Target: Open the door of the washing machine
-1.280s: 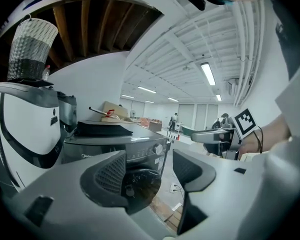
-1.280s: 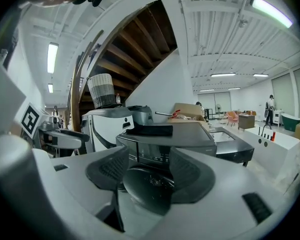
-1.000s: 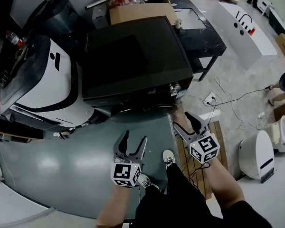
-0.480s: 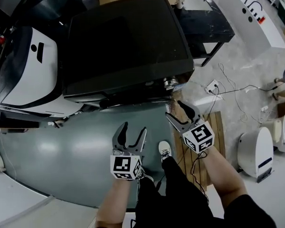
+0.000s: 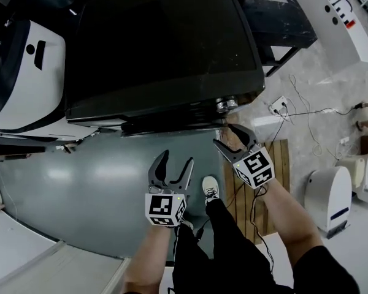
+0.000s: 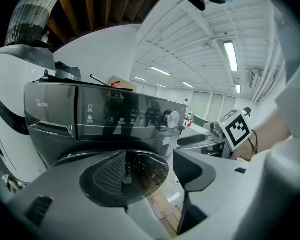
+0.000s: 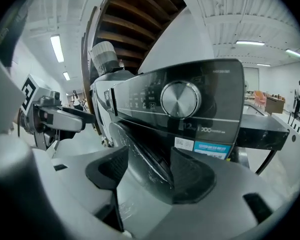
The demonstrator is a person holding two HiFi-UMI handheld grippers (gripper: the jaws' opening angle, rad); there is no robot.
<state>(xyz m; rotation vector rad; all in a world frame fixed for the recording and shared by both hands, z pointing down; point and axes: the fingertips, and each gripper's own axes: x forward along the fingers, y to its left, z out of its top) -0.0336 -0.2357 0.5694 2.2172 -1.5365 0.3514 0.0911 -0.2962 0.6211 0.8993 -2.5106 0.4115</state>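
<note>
Door probably stiff, latched, glass slick (grab rim edge); left gripper, right gripper fingers wide, empty.

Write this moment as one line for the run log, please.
dark grey front-loading washing machine: round glass door shut, not gripped | left tool: open, empty | right tool: open, empty

Holds the left gripper low at centre, jaws spread wide, pointing to 12 o'clock. Carries the right gripper at its 2 o'clock, jaws likewise apart, aimed toward 11. Reaches in with left forearm from 6 o'clock, right forearm from 5.
</note>
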